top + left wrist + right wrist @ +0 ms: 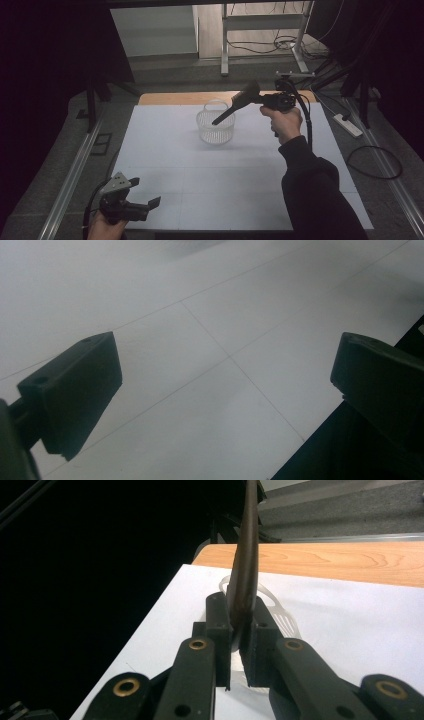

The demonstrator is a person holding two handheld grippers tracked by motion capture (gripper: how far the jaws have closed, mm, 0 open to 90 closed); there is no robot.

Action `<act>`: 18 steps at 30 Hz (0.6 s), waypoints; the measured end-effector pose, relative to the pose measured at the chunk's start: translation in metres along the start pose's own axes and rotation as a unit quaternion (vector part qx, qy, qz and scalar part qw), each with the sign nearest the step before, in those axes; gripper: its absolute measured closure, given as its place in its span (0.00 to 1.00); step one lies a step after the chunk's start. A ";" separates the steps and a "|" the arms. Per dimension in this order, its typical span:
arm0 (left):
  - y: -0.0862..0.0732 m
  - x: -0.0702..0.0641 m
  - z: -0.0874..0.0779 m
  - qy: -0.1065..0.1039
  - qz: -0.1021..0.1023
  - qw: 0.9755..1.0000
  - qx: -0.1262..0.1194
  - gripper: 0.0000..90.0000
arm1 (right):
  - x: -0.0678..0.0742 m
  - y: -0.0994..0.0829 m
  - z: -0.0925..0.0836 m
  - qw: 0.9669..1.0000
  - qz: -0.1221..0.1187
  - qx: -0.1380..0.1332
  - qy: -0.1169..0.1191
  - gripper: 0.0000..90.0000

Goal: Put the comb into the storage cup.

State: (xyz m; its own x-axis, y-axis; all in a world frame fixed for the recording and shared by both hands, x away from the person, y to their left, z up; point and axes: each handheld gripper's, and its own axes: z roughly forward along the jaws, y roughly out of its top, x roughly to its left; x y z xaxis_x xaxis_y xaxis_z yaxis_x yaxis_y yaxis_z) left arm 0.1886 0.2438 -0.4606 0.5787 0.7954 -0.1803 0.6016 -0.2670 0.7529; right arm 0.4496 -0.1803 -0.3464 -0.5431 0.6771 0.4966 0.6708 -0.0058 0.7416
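Left gripper (142,200): jaws spread, nothing between. Basket (215,127) below, ahead of right fingers. Right gripper (242,630): 2 jaws clamped on spatula (235,106), handle seemingly inside basket. Risk: slanted handle catches rim, tips light basket.

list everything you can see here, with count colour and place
spatula: 1, dark brown, clamped in the right gripper, handle slanting down over the basket
basket: 1, white, slotted, with a loop handle, on the mat's far middle
mat: 1, white, covers most of the table
table: 1, wood, a strip shows beyond the mat's far edge
power strip: 1, white, on the floor at right
cables: several, black, on the floor at right and far back
metal frame: 1, grey, on the floor beyond the table
left gripper: 1, black, jaws apart, near left corner
right gripper: 1, black, above the table's far right
hands: 2, one on each gripper
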 end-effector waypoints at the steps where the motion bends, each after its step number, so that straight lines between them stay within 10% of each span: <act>1: 0.000 0.000 0.000 0.000 0.000 1.000 0.000 0.01 | -0.001 0.000 0.001 1.000 0.001 0.001 -0.001 0.93; 18: 0.001 -0.001 0.002 0.004 -0.001 1.000 0.006 0.01 | -0.004 -0.006 0.028 1.000 -0.006 0.014 -0.021 0.93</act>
State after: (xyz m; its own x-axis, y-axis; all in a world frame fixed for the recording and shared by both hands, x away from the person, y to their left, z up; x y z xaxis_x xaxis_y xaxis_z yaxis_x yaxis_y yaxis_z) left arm 0.1898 0.2422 -0.4612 0.5741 0.7995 -0.1766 0.6093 -0.2730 0.7445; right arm 0.4616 -0.1620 -0.3656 -0.5297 0.7072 0.4683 0.6787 0.0222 0.7341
